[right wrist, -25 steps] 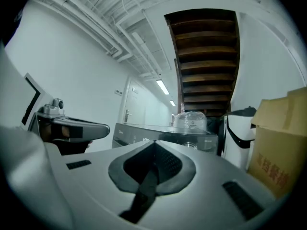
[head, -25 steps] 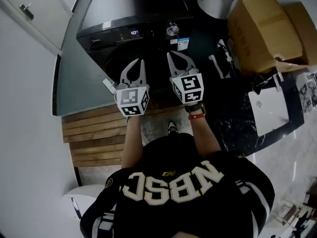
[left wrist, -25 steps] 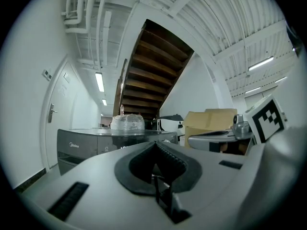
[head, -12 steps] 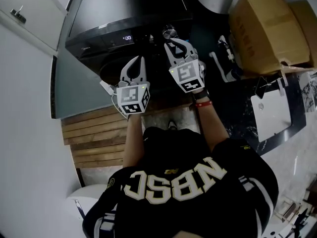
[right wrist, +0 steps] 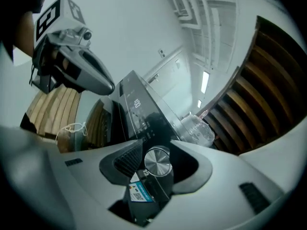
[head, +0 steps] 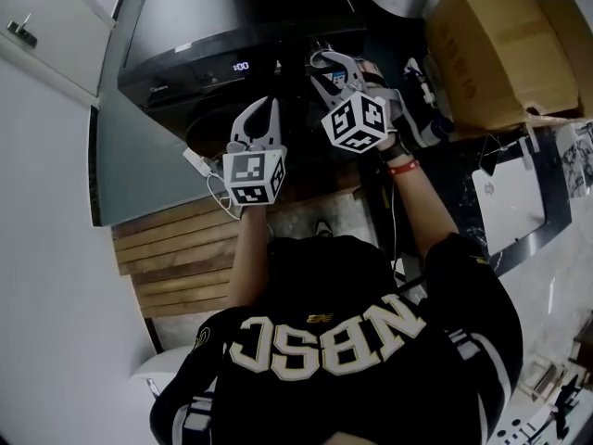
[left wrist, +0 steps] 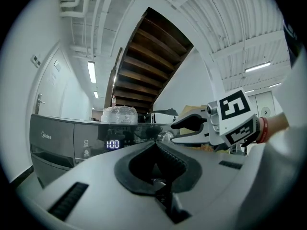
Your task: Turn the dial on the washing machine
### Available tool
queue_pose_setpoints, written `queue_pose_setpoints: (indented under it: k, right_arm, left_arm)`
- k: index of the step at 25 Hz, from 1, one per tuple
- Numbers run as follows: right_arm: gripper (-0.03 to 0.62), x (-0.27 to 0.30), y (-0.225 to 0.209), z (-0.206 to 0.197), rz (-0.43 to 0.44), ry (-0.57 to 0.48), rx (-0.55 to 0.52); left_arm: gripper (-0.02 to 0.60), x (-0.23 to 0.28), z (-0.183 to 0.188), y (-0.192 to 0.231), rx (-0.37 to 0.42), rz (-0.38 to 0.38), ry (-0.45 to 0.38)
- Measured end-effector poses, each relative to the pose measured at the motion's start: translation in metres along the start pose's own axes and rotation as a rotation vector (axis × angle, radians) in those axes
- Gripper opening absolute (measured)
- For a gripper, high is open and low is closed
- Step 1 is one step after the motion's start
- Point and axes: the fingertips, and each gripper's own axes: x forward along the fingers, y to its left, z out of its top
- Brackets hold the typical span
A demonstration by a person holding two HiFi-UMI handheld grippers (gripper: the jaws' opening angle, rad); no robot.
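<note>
Both jaws of your right gripper (head: 335,68) are opening, and the dial (right wrist: 158,161) sits right between them, its axis along the fingers, not gripped. Your left gripper (head: 262,109), closed on nothing, is farther off, to the left of the dial.

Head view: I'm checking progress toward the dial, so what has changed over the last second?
The right gripper moved forward to the washing machine's panel. Its fingers are opening and now flank the silver dial without gripping it. The left gripper stayed roughly in place in front of the machine, fingers shut and empty. The display is still lit.
</note>
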Motion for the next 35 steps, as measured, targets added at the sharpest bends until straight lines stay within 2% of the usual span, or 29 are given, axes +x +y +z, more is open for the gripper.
queue_pose_setpoints:
  k: [10,16,27,35]
  right_arm:
    - [0.266,0.034,0.006,-0.019,-0.026,0.167,-0.339]
    - [0.267,0.045,0.011,-0.022,-0.057,0.228,-0.528]
    - [0.244,0.053,0.014,-0.028,-0.080,0.283,-0.616]
    - [0.239,0.053,0.013,-0.027,-0.107,0.298,-0.592]
  left_arm:
    - [0.015,0.008,0.000,0.005,-0.008,-0.045,-0.010]
    - [0.015,0.010,0.002,0.015,-0.011,-0.045,-0.022]
    - [0.015,0.014,-0.003,0.025,-0.023,-0.043,-0.020]
    - [0.015,0.016,-0.003,0.024,-0.028,-0.052,-0.029]
